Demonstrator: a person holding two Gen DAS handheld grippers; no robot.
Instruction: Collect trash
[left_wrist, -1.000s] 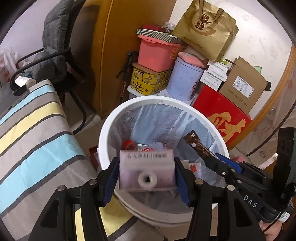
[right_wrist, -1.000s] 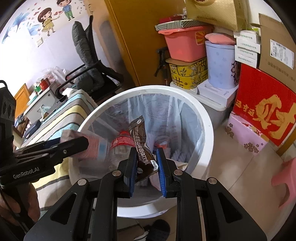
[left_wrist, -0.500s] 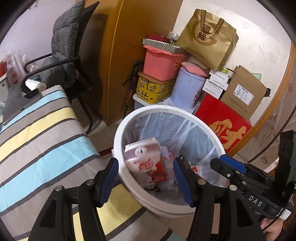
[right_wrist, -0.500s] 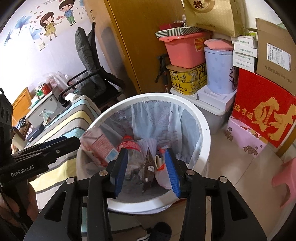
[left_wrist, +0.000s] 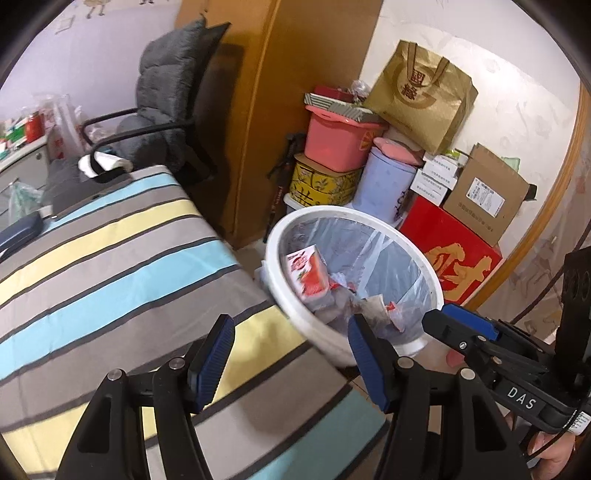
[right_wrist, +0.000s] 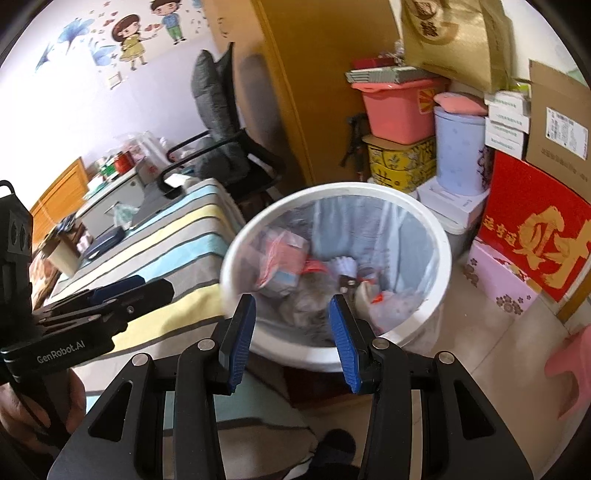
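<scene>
Trash bin (left_wrist: 413, 247) beside striped bed (left_wrist: 110, 258), carton (left_wrist: 308, 273) inside. My left gripper (left_wrist: 291, 354) and right gripper (right_wrist: 291, 332) both empty, jaws apart. Risk: I clip bin rim, tip it.

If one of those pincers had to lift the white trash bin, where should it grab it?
Best on the white bin's rim, coming from above: one of the jaws inside, one outside. The round body looks far too wide to span, but the rim is a thin upright lip. I would pick the near side, by the right gripper, which is open and empty. The plastic liner may make it slippery.
</scene>
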